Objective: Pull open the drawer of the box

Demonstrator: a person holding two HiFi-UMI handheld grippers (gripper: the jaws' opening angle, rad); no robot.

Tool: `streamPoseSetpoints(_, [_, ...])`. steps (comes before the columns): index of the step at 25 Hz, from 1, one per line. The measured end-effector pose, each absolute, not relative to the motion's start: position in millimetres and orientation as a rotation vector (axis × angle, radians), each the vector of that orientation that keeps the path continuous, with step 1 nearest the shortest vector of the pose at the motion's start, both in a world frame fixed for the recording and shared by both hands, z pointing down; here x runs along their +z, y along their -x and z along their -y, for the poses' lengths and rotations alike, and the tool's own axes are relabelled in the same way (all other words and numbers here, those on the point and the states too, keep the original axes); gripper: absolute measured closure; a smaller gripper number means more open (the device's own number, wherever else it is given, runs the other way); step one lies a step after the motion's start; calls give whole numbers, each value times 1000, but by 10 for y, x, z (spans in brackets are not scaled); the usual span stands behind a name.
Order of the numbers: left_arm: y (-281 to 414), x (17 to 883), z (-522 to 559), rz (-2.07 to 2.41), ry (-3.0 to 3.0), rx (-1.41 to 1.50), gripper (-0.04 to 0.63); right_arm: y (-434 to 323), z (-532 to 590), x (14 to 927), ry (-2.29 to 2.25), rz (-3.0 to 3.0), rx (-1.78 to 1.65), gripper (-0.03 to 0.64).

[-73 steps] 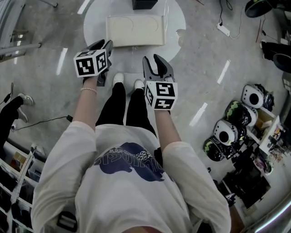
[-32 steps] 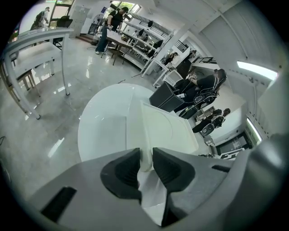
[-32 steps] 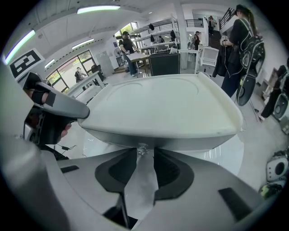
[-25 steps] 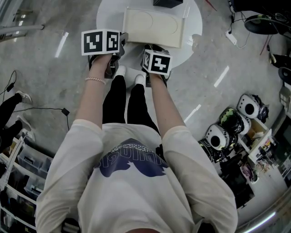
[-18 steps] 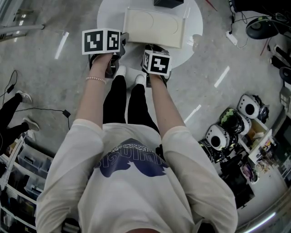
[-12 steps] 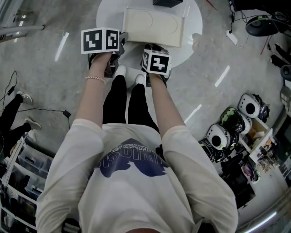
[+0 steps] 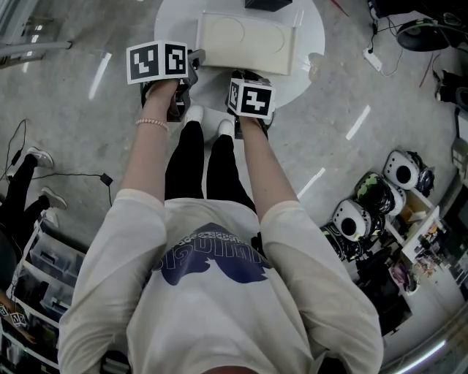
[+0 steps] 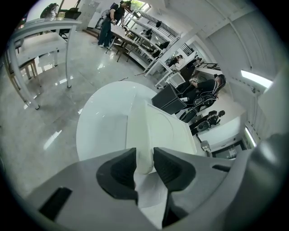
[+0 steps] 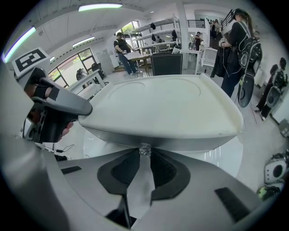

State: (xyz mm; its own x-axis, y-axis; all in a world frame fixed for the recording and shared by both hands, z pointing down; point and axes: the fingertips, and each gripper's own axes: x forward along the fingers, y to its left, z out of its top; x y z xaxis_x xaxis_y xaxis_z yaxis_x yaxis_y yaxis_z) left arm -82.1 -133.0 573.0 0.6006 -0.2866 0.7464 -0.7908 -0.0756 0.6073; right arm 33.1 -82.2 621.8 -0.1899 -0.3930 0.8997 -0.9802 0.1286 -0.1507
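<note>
A cream box (image 7: 248, 40) lies on a round white table (image 7: 175, 29). My left gripper (image 7: 194, 64) is at the box's near left corner. In the left gripper view that corner (image 8: 143, 155) fills the gap between the pads of the left gripper (image 8: 144, 161), whose jaws have just been opening a little. My right gripper (image 7: 246, 76) is at the middle of the box's front. Its jaws have just been closing, and the right gripper (image 9: 144, 159) is shut on a small clear drawer knob (image 9: 144, 149) under the lid (image 9: 162, 103). The drawer front sits flush.
A black case (image 7: 267, 4) stands behind the box on the table. The person's legs and white shoes (image 7: 206, 126) are just below the table edge. Several helmets (image 7: 365, 212) lie on the floor at right, and shelves (image 7: 33, 277) are at lower left. People (image 9: 239, 40) stand in the background.
Since the earliest frame both grippers have moved forward from above the floor onto the box. In the last second the left marker cube has rolled slightly; the right gripper has kept still.
</note>
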Motion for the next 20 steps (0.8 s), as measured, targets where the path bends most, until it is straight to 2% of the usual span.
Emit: streamPoseSetpoints(20, [840,5700,1345,918,-1639,527,485,-314,669,6189,-1344,1685,1058,548])
